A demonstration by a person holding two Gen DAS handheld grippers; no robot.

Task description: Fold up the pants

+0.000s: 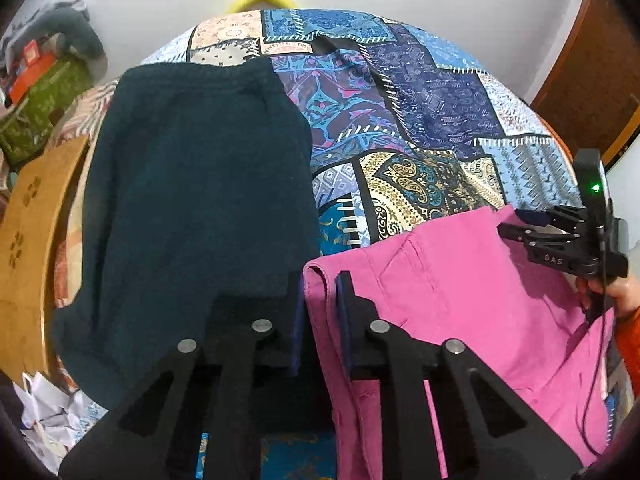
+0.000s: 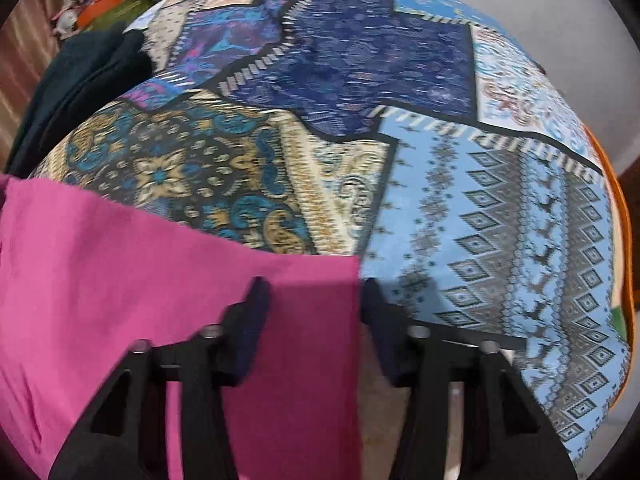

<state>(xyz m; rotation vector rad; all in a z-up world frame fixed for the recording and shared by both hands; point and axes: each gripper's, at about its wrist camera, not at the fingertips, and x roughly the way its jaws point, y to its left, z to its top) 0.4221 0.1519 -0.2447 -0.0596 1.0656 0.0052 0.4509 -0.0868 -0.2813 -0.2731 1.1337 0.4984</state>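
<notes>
The left gripper (image 1: 320,320) is seen with its jaws parted, and the left edge of the pink pants (image 1: 460,300) is caught in the gap between them, its folded hem lying against the inner face of the right-hand finger; whether the cloth is actually pinched cannot be told, since the left-hand finger stands clear of it. Just to the left of that gripper a dark teal garment (image 1: 192,200) is spread flat, its near edge reaching under the left-hand finger. The right gripper (image 2: 316,320) is likewise held spread wide, with the right corner of the pink pants (image 2: 140,272) lying between its fingers, the cloth's vertical edge just inside the right-hand finger, nothing being clamped. In the left wrist view the right gripper (image 1: 520,228) is found at the far right edge of the pink cloth, gripped by a hand (image 1: 624,296). Both garments are laid on a patchwork bedspread (image 1: 420,112), which is printed in blue, navy and cream panels. The pink pants are placed at the near right of the bed, the dark garment at the near left. A wooden board (image 1: 28,240) is seen beyond the bed's left side.
</notes>
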